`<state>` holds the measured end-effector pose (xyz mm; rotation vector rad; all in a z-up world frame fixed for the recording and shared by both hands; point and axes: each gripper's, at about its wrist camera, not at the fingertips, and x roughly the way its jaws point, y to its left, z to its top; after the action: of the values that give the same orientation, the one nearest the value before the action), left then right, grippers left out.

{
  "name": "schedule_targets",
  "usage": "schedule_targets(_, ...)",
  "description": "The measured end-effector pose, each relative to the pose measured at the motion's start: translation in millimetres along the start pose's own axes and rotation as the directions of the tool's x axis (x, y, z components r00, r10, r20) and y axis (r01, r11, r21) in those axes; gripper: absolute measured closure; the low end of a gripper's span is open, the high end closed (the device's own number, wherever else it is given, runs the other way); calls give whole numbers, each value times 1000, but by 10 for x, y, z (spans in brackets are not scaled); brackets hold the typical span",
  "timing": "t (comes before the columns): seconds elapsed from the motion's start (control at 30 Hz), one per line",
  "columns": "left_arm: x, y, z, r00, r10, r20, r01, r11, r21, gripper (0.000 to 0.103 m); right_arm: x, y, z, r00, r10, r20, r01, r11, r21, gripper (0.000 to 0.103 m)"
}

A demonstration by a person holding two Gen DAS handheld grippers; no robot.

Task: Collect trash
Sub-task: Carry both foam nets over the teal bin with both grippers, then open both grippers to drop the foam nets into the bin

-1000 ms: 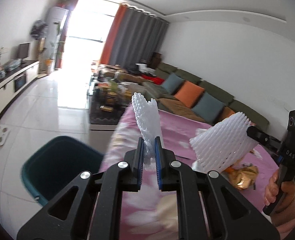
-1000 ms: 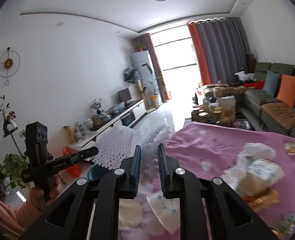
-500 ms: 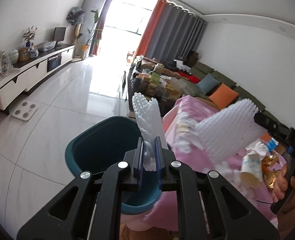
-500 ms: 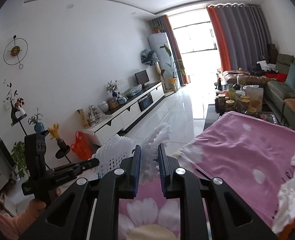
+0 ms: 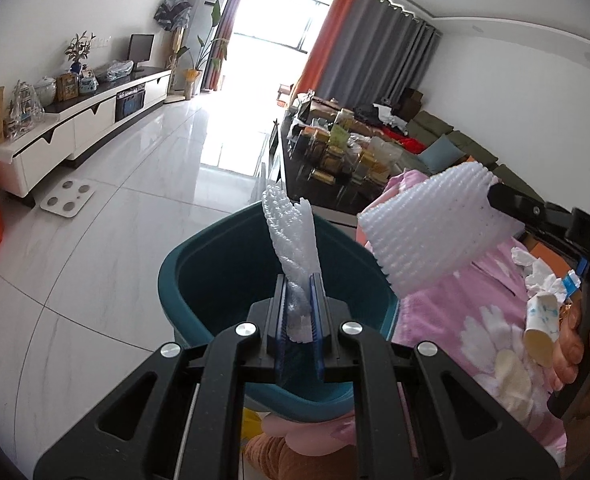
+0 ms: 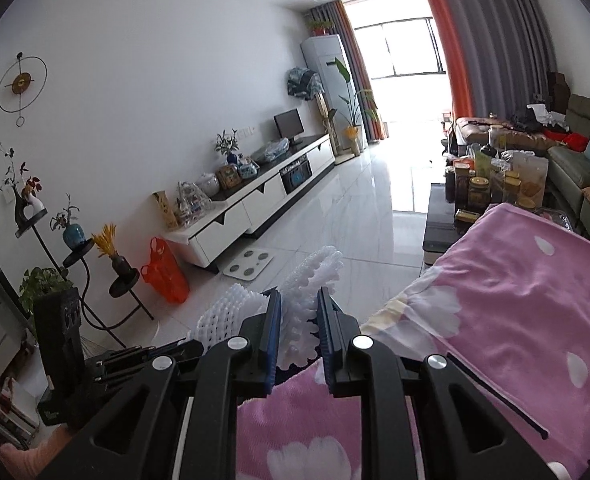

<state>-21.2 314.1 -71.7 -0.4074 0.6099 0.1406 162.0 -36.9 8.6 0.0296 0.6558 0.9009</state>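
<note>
My left gripper (image 5: 298, 280) is shut on a white foam fruit net (image 5: 293, 236) and holds it right over the open teal trash bin (image 5: 215, 280) on the floor beside the table. My right gripper (image 6: 299, 304) is shut on a second white foam net (image 6: 313, 280); that net also shows in the left wrist view (image 5: 427, 224), just right of the bin, above the edge of the pink flowered tablecloth (image 5: 463, 320). The left gripper's net (image 6: 225, 312) shows low on the left in the right wrist view.
Crumpled tissue (image 5: 543, 276) and a paper cup (image 5: 541, 328) lie on the table at right. A black coffee table (image 5: 335, 168) loaded with jars stands beyond. A white scale (image 5: 67, 200), an orange bag (image 6: 165, 272) and a TV cabinet (image 6: 263, 200) line the left floor.
Both grippers have swung left from above the table toward the bin, each still holding its foam net. The bin now lies directly under the left net.
</note>
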Motion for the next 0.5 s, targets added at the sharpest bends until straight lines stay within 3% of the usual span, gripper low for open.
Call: schedule_targets(0.5, 253, -62, -77, 999, 19, -42, -18, 1000, 6, 91, 365, -13, -46, 996, -25, -84, 27, 999, 17, 83)
